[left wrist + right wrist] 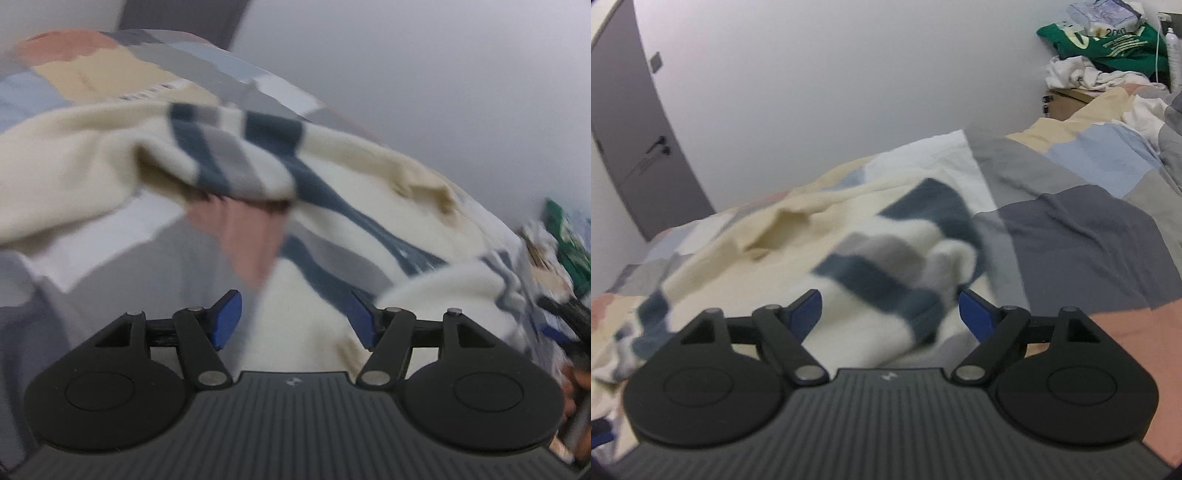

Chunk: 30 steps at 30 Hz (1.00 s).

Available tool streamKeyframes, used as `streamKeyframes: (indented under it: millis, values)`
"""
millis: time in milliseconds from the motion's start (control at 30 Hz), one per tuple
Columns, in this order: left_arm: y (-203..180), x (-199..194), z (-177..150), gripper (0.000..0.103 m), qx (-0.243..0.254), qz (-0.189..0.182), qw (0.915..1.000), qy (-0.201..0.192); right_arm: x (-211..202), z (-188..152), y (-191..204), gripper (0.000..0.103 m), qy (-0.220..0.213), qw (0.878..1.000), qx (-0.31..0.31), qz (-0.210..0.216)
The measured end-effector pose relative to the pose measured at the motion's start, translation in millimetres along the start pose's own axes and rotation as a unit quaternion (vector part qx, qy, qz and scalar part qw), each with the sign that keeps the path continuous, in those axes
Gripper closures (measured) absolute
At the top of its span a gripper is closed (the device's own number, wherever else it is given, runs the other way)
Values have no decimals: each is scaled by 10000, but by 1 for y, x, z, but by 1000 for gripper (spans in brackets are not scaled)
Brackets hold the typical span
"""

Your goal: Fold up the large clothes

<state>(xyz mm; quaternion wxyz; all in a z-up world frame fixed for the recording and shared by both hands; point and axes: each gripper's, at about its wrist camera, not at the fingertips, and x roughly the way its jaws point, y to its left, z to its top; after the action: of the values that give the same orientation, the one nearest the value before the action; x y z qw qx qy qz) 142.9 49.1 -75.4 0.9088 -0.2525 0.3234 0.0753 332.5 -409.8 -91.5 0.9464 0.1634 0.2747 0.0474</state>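
A cream sweater (351, 229) with dark blue and grey stripes lies crumpled on a patchwork bed cover (110, 273). One striped sleeve (229, 158) is bunched and lifted over the cover, blurred. My left gripper (295, 321) is open and empty, just above the sweater's cream body. In the right wrist view the same sweater (871, 266) lies ahead, its striped part blurred. My right gripper (890, 314) is open and empty, with the sweater's edge between and below its blue fingertips (975, 314). The other gripper shows at the left wrist view's right edge (565, 314).
The bed cover (1089, 229) has grey, blue, pink and beige patches. A grey wall stands behind the bed. A door (631, 140) is at the far left. A pile of clothes with a green garment (1108, 44) sits on a cabinet at the far right.
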Motion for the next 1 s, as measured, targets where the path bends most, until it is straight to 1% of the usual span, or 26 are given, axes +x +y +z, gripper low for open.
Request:
streamKeyframes:
  millis: [100,167,200,267,300,367,400,500,533,567,633,700,767,833,867,900,1000]
  values:
    - [16,-6,7,34,-395,192,9989,-162,-13,-3,11,20,14,9999,47,115]
    - [31,-13,11,34,-728,283,9965,-310,-15,-5,18,20,42,9999,21,136]
    - [39,-18,14,34,-905,380,9942,-432,-15,-7,21,20,64,9999,-10,127]
    - [58,-27,21,34,-1308,416,9883,-665,-15,-11,27,20,102,9999,-65,84]
    - [70,-31,24,34,-1647,355,9825,-789,-14,-13,30,20,124,9999,-76,63]
    - [99,-37,26,34,-2448,127,9652,-912,-13,-17,34,20,189,9998,-72,45]
    - [111,-39,27,34,-2731,58,9572,-954,-13,-19,35,20,217,9997,-66,50]
    - [142,-42,24,34,-3537,-82,9289,-1097,-12,-25,39,20,298,9995,-84,29]
    - [151,-41,22,34,-3812,-121,9176,-1123,-11,-28,40,20,333,9994,-91,18]
    - [158,-40,19,34,-4051,-160,9071,-1131,-11,-29,41,20,372,9993,-89,8]
    - [170,-37,13,34,-4432,-245,8899,-1056,-9,-33,41,20,448,9990,-55,-8]
    - [179,-35,12,34,-4627,-252,8793,-1102,-7,-35,42,20,519,9986,-23,-13]
    - [186,-33,14,34,-4751,-143,8721,-1160,-6,-37,43,20,547,9985,-13,-17]
    - [192,-30,14,34,-4934,-150,8623,-1130,-4,-38,43,20,570,9984,17,-10]
    - [194,-30,14,34,-4978,-111,8593,-1167,-4,-38,43,20,591,9982,50,8]
    - [195,-31,15,34,-4975,-62,8588,-1220,-2,-39,42,20,621,9980,96,27]
    - [198,-31,23,36,-4796,155,8672,-1328,2,-42,39,20,731,9969,297,75]
